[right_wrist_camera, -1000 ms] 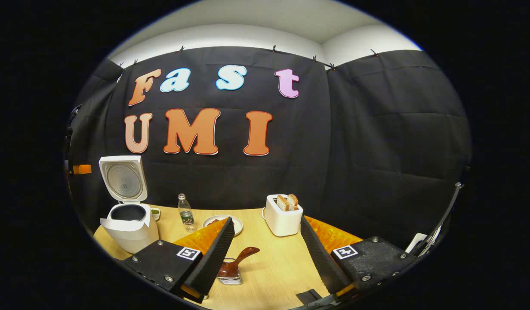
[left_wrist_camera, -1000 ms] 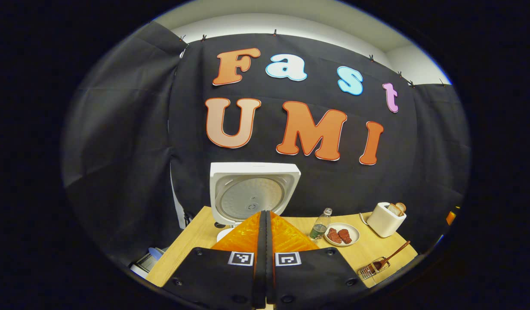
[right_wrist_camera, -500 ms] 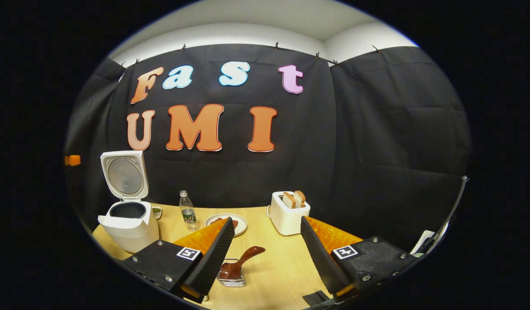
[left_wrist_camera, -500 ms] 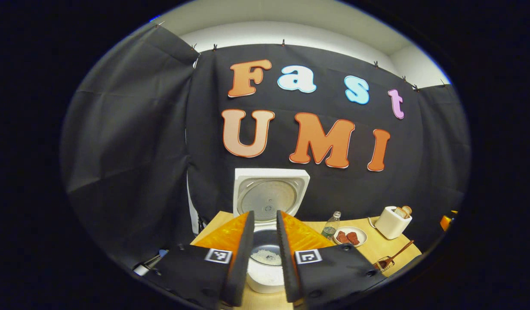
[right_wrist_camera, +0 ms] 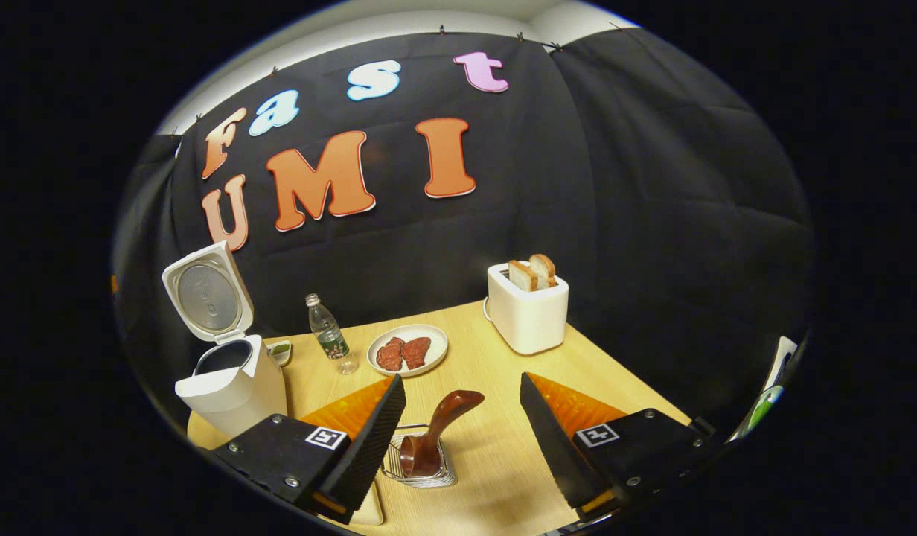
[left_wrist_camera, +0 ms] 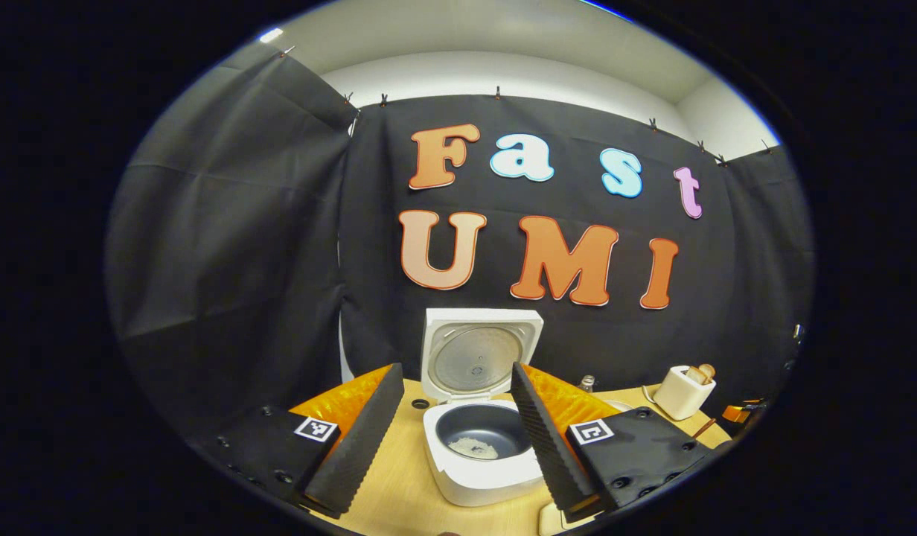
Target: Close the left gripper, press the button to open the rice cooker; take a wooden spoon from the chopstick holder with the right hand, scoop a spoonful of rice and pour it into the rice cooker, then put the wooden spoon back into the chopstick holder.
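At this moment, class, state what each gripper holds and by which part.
Nothing is held. The left gripper stands open before the rice cooker; the right gripper is open around the wooden spoon, not touching it.

White rice cooker [left_wrist_camera: 479, 476], dark grey inner pot; pale wood-grain worktop [right_wrist_camera: 496, 454]; reddish-brown wooden spoon [right_wrist_camera: 440, 428]; white toaster [right_wrist_camera: 528, 316] at one o'clock; white plate [right_wrist_camera: 407, 348], red meat.

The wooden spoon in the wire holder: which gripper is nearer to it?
Right. The right gripper is open just above the wooden spoon; the left gripper frames the rice cooker, well away.
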